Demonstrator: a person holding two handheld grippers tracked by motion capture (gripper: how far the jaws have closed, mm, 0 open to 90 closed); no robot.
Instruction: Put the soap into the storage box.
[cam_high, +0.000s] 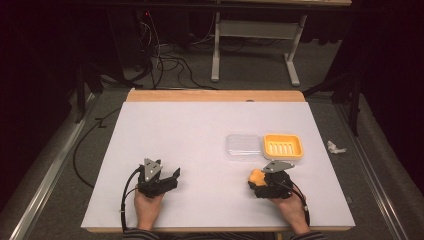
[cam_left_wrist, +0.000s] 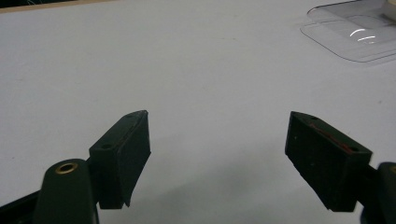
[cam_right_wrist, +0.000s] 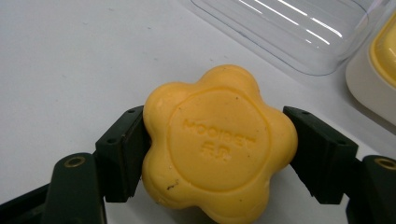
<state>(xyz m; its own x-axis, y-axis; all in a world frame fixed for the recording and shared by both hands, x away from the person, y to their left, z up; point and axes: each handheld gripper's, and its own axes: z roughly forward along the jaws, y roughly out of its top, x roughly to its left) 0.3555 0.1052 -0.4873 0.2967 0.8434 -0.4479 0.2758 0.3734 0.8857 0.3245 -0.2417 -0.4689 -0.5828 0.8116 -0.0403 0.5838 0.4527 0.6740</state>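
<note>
The right gripper (cam_right_wrist: 217, 154) was clamped on a yellow flower-shaped soap (cam_right_wrist: 217, 144), just above the worktop (cam_high: 175, 140) near its front edge. The left gripper (cam_left_wrist: 217, 158) rested with jaws wide apart, empty. Toward the right edge sat a yellow soap dish (cam_high: 283, 146), a clear lid (cam_high: 243, 146) beside it. I judged the soap was bound for the dish, needing a short carry forward and a level release.
</note>
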